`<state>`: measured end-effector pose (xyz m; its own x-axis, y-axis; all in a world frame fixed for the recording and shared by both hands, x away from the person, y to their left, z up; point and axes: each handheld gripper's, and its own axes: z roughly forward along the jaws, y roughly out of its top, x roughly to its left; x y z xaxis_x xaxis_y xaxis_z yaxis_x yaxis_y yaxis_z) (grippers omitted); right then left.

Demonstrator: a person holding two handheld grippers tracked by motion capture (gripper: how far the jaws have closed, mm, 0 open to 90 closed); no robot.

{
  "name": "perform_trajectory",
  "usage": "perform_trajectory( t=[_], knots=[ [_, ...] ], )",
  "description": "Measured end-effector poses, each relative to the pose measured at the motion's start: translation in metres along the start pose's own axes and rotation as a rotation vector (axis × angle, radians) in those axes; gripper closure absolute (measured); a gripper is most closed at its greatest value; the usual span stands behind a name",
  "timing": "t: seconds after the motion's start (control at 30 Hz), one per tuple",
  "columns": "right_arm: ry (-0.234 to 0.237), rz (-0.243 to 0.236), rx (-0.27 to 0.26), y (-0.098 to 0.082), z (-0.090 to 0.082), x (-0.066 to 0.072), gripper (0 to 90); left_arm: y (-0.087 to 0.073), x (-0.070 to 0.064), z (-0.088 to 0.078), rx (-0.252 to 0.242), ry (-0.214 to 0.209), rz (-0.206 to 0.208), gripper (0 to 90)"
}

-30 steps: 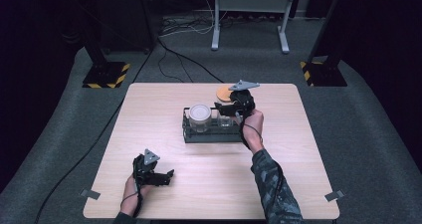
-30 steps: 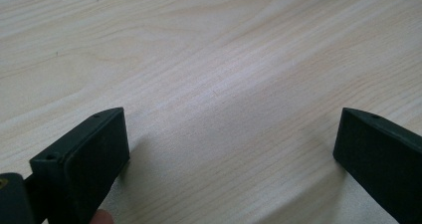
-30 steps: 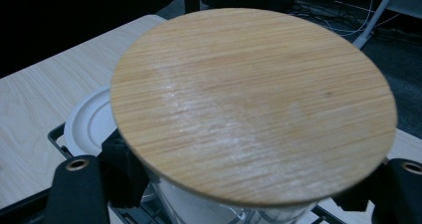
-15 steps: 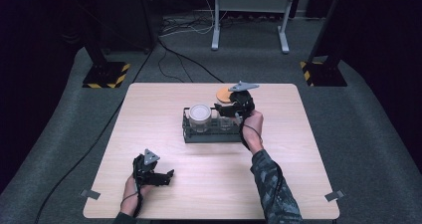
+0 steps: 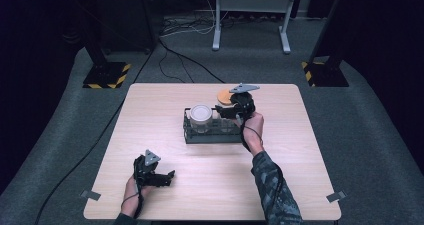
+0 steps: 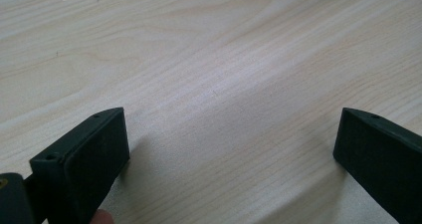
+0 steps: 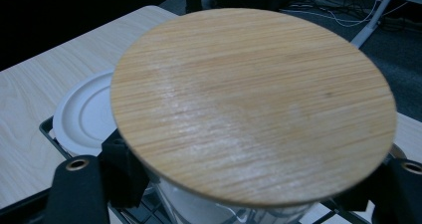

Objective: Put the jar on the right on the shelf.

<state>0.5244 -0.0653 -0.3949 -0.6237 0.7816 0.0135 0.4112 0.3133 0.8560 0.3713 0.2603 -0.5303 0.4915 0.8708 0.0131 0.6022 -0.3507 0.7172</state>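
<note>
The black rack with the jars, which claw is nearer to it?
Right. The right claw is at the rack's far right end, shut on a jar with a wooden lid. The left claw rests open near the table's front edge.

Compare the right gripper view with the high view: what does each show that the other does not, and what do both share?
The right gripper view alone shows the straight grain on the round wooden lid and the ridged rings on the white lid. The high view alone shows the whole table, the left gripper resting near its front edge, and the floor cables. Both share the right gripper at the black wire rack, shut on a jar under the wooden lid.
</note>
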Motion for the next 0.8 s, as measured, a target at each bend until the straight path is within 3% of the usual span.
perform_trajectory(
  t=[0.2, 0.4, 0.8],
  knots=[
    [0.003, 0.004, -0.005, -0.0043, 0.0011, -0.0019, 25.0, 0.0000, -0.0002, -0.0001, -0.001, 0.001, 0.001, 0.5],
    [0.002, -0.038, -0.002, -0.0069, 0.0001, 0.0006, 25.1, -0.0001, -0.0003, -0.0002, -0.001, 0.004, 0.002, 0.4],
    [0.015, -0.041, 0.010, -0.0069, 0.0006, -0.0014, 25.1, 0.0000, 0.0003, -0.0001, 0.003, 0.003, -0.006, 0.3]
  ],
)
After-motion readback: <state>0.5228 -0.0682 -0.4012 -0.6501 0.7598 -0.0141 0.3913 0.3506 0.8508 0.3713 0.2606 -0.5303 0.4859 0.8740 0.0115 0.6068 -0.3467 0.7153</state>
